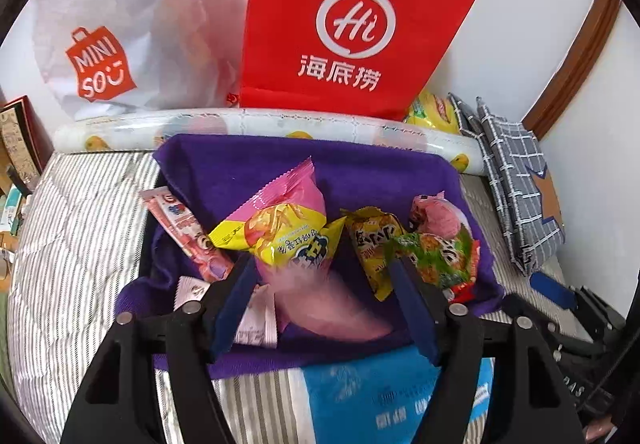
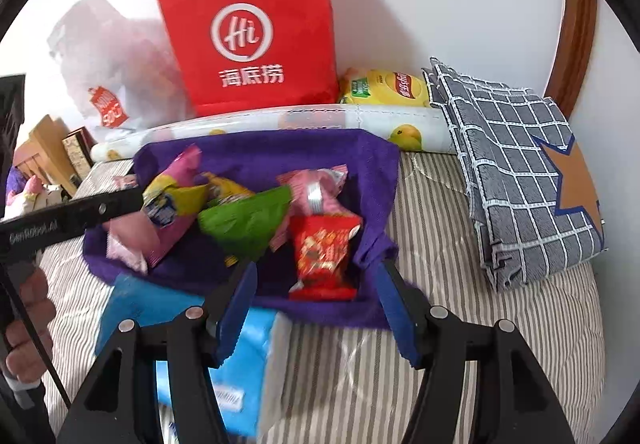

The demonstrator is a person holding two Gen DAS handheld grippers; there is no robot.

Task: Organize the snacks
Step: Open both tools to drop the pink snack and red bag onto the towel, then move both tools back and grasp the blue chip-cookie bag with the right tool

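A purple cloth-lined bin (image 1: 248,163) sits on a striped bedcover and holds several snack packets. Among them are a big pink packet (image 1: 296,195), a yellow one (image 1: 280,232), a green one (image 1: 432,256) and a long pink stick pack (image 1: 184,232). My left gripper (image 1: 320,272) hangs open over the bin's near side; the pink packet lies below its gap, untouched by the pads. In the right wrist view the same bin (image 2: 280,147) shows a red packet (image 2: 324,248) and the green packet (image 2: 244,219). My right gripper (image 2: 316,272) stands open above the bin's near rim, holding nothing.
A red paper bag (image 1: 352,23) and a white shopping bag (image 1: 120,23) stand against the wall behind a fruit-print roll (image 1: 280,121). A yellow chip bag (image 2: 384,87) and folded checked cloth (image 2: 516,171) lie at the right. A blue tissue pack (image 2: 244,356) lies before the bin.
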